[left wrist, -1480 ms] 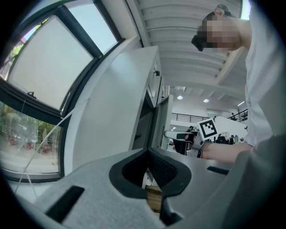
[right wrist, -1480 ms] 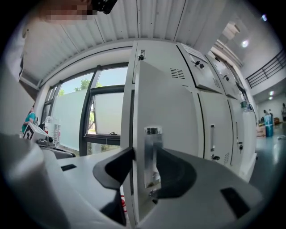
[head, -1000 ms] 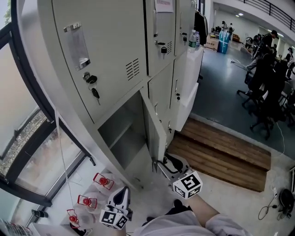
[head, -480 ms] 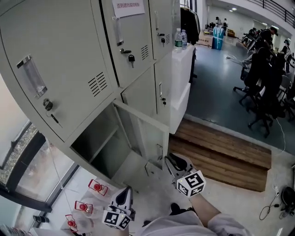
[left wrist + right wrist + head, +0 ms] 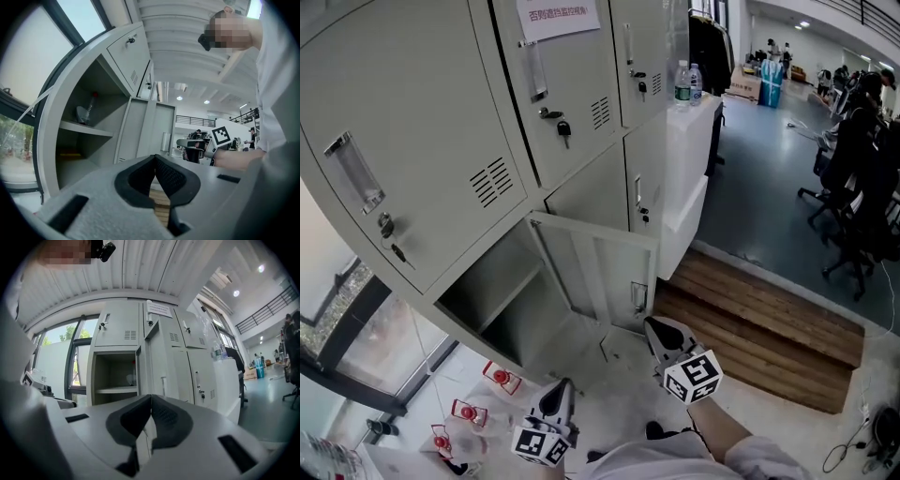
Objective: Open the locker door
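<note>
The lower grey locker's door stands swung wide open, its inner face toward me, and the compartment behind it shows a shelf. My right gripper sits low in front of the door's latch edge, a little apart from it. Its jaws are shut with nothing between them, and the right gripper view shows the pads meeting before the door. My left gripper hangs lower left, also shut and empty, and it faces the compartment.
Closed lockers with keys in their locks rise above and to the right. Bottles stand on a white cabinet. A wooden step lies to the right. Small red objects sit on the floor by the window. Office chairs are far right.
The locker door has swung from edge-on to wide open. My right gripper has come off the door's lower edge, drifted right and closed its jaws. The left gripper has barely moved.
</note>
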Demonstrator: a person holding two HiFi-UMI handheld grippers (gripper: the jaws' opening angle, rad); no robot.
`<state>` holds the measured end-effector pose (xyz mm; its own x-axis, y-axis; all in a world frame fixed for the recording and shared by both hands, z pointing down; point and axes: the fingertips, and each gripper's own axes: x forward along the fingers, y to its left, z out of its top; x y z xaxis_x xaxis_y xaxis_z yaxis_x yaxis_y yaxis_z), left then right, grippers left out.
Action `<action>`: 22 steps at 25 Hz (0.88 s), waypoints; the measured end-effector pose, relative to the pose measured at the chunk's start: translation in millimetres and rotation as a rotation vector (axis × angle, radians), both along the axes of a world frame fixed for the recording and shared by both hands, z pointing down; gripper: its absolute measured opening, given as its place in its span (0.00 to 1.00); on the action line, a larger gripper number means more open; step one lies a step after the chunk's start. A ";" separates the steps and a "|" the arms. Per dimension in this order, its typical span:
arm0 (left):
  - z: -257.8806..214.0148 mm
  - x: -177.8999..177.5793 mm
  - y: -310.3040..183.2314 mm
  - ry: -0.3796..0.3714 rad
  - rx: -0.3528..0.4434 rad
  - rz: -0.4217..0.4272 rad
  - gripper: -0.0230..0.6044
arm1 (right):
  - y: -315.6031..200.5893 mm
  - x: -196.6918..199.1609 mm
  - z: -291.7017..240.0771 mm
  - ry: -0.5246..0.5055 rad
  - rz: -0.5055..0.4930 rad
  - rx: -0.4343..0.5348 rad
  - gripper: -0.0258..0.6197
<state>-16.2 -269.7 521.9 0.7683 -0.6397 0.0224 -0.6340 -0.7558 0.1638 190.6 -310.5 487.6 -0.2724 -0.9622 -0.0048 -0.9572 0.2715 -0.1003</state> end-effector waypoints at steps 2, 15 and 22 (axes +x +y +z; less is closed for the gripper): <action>-0.3 3.2 -1.4 -0.009 0.001 -0.011 0.04 | -2.5 -0.2 -0.4 0.000 -0.014 0.003 0.06; -5.9 -40.3 -12.2 -0.021 0.033 -0.153 0.04 | -6.9 -37.8 5.9 -0.023 -0.103 0.001 0.06; -10.4 -87.1 -9.4 -0.031 0.061 -0.254 0.04 | -6.0 -93.9 14.6 -0.045 -0.206 -0.023 0.06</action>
